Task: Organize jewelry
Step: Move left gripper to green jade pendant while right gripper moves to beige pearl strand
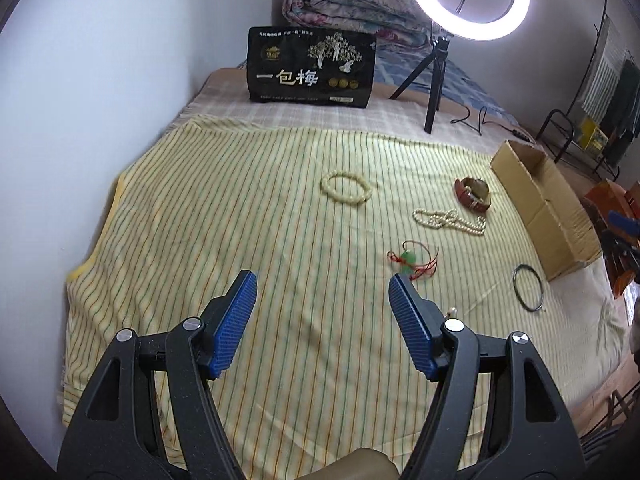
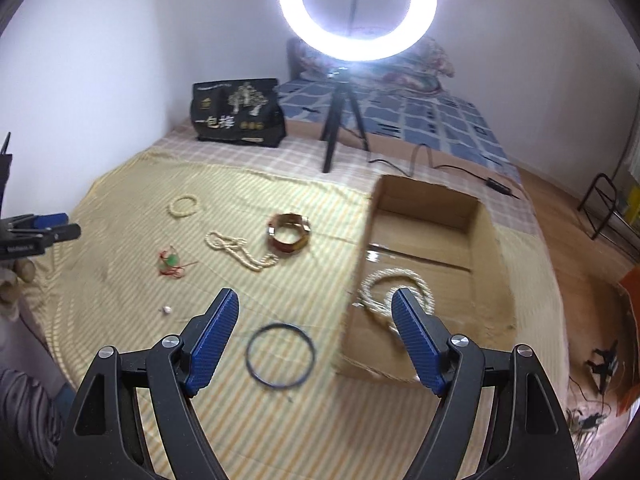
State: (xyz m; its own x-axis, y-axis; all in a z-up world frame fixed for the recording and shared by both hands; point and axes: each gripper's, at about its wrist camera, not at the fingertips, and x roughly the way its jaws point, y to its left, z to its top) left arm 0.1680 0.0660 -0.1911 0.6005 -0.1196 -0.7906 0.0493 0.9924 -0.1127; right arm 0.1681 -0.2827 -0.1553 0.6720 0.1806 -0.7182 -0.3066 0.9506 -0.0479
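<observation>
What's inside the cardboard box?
In the cardboard box lies a pale beaded necklace. The right gripper finger covers part of it. The rest of the box floor looks bare.

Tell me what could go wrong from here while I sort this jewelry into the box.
1. The pearl necklace lies knotted, one end touching the watch; lifting it may drag the watch along.
2. The thin dark ring lies flat on soft cloth, so the open right tool may pinch fabric instead.
3. The tiny bead could easily get missed or rolled away.
</observation>
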